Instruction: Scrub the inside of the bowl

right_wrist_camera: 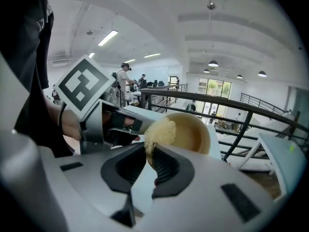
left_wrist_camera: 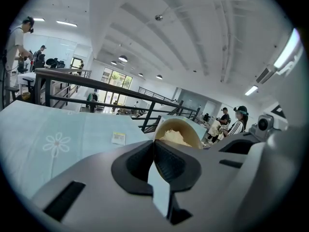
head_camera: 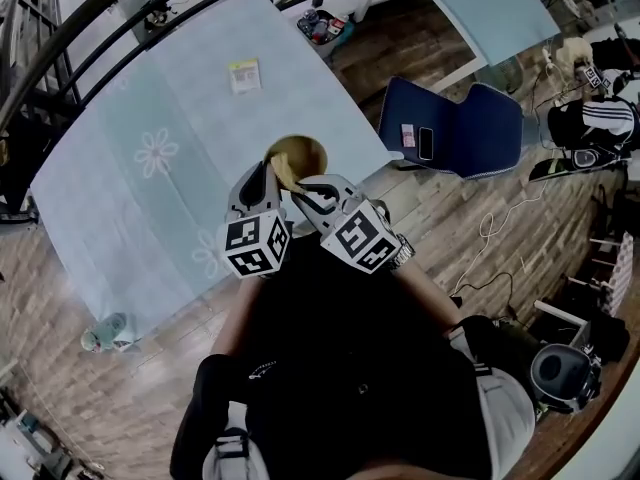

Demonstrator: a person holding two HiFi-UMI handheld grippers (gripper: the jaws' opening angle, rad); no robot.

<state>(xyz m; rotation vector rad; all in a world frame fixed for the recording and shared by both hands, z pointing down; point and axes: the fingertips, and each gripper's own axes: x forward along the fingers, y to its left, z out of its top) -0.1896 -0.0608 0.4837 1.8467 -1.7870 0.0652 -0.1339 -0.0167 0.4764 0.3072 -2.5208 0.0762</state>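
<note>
A tan bowl (head_camera: 300, 152) is lifted at the near edge of the table, tilted towards me. My left gripper (head_camera: 268, 171) is shut on the bowl's near rim (left_wrist_camera: 176, 128); in the left gripper view the jaws pinch the wall. My right gripper (head_camera: 299, 187) is shut on a pale yellow scrubber (head_camera: 287, 173). In the right gripper view the scrubber (right_wrist_camera: 160, 131) sticks up from the jaws at the bowl's (right_wrist_camera: 195, 133) left rim, reaching into its mouth. The left gripper (right_wrist_camera: 102, 126) shows there just left of the bowl. The scrubber (left_wrist_camera: 172, 137) also shows inside the bowl.
The table has a light blue cloth (head_camera: 170, 158) with flower prints and a small yellow card (head_camera: 245, 75) on it. A dark blue seat (head_camera: 455, 128) stands right of the table, and a black railing (head_camera: 90, 23) runs behind it. A small object (head_camera: 105, 333) lies on the wooden floor.
</note>
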